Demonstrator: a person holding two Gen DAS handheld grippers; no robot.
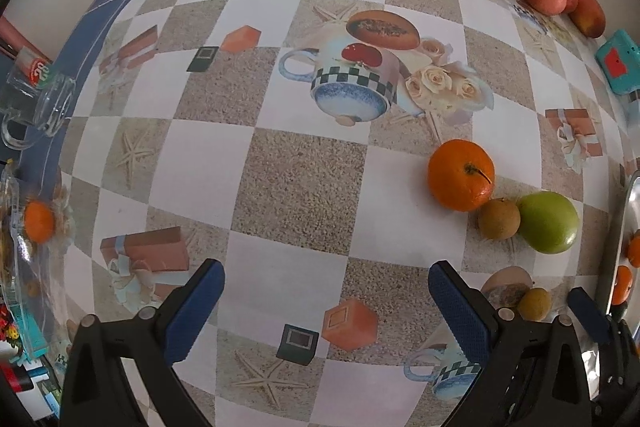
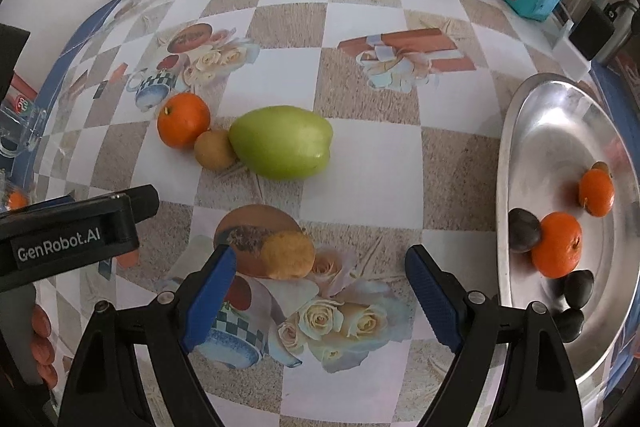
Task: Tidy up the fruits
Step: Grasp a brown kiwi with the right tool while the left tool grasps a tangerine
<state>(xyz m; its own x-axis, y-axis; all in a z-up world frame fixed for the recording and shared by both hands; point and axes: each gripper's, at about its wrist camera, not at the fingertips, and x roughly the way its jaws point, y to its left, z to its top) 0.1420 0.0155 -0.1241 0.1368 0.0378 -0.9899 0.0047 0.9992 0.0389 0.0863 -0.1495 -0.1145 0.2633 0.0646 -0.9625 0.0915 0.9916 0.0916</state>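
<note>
The right gripper (image 2: 320, 275) is hanging wide open and empty above a small yellow-brown fruit (image 2: 290, 254) lying on the desk (image 2: 360, 155), so the pick-up step appears to be in hand. The left gripper (image 1: 326, 291) is likewise standing wide open, holding nothing, over bare desk. The next move likely calls for lowering around that fruit, closing, then carrying it to the metal tray (image 2: 516, 131), already holding 2 oranges.
</note>
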